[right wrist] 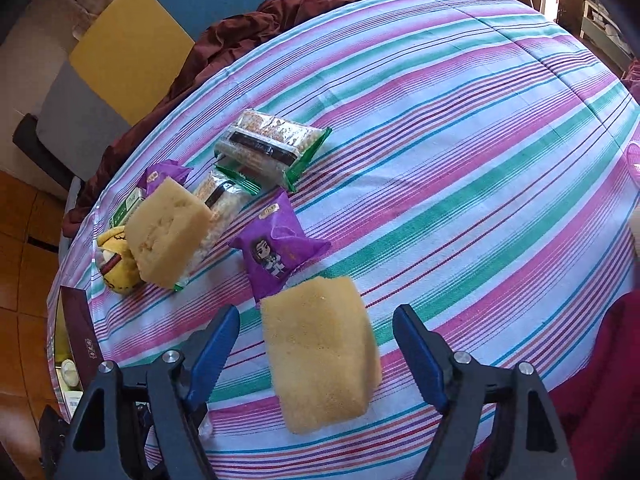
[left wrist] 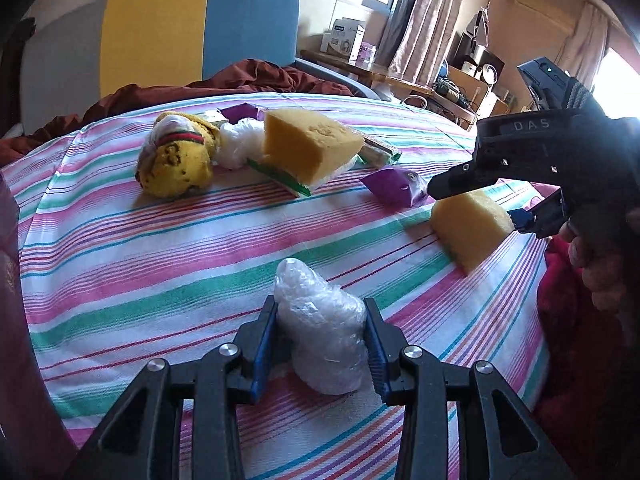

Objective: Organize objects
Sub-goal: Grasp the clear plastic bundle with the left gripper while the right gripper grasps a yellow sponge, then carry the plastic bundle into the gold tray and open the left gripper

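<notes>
- Your left gripper [left wrist: 320,334] is clamped on a clear plastic-wrapped bundle [left wrist: 322,328], both blue pads pressing its sides, low over the striped tablecloth [left wrist: 160,280].
- Your right gripper [right wrist: 316,350] stands wide apart around a yellow sponge [right wrist: 320,350]; neither pad touches it, and the sponge lies flat on the cloth.
- From the left wrist view, the right gripper's [left wrist: 476,204] black body carries the raised letters "DAS"; your hand [left wrist: 596,256] grips its handle from the right, and the tool points left and slightly down over the same sponge [left wrist: 472,228].
- A purple snack packet [right wrist: 278,244] just beyond that sponge shows a cartoon figure; its small print is too small to read.
- Farther back, a second sponge [right wrist: 168,236] leans on green-edged rice-cracker packs [right wrist: 272,146], beside a yellow plush toy [right wrist: 116,260].
- A dark maroon box [right wrist: 82,334] at the table's left edge bears gold characters, illegible.
</notes>
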{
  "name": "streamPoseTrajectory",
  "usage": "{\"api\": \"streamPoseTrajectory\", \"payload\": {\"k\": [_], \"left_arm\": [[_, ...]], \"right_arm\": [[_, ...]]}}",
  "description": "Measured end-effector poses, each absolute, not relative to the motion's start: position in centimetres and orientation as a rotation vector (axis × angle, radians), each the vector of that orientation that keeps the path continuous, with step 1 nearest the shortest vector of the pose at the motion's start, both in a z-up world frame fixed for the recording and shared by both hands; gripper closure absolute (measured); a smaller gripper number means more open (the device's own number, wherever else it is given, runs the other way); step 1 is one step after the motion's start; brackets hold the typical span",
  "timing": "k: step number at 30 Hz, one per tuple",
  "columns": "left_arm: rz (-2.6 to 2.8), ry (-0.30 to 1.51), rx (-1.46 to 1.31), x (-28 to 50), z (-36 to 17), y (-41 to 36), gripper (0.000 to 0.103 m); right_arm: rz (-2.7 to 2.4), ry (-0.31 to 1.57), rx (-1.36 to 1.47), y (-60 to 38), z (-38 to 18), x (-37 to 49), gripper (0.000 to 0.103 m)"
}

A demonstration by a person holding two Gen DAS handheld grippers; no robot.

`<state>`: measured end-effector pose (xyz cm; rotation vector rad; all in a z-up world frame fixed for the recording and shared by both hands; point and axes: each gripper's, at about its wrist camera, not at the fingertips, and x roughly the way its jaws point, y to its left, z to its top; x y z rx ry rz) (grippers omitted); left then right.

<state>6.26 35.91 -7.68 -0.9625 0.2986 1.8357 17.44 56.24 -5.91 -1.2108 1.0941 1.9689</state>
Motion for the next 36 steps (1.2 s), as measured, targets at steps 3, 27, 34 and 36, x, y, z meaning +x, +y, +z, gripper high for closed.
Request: {"api": "streamPoseTrajectory", "payload": {"k": [3,27,34,36], "left_arm": [[1.837,0.291,-0.960,6.2,-7.7,35.8,0.062],[1.847,0.247,-0.982,6.5,-7.5,34.2,0.064],[1.887,0.315,-0.954,7.5,-7.0,33.8,0.064],[1.889,0.318,-0.958,7.6,-6.7,33.4,0.064]], "right_arm": [[1.958,1.076,-1.282,55.6,-6.5,17.1,0.040],[2.339,0.684,-1.552,48.3,-6.3,10.7,0.066],[2.351,0.621,-1.563,47.9,-6.4,10.5,0.067],[2.350,0.602,-1.565,47.9,-6.5,10.0,0.067]]}}
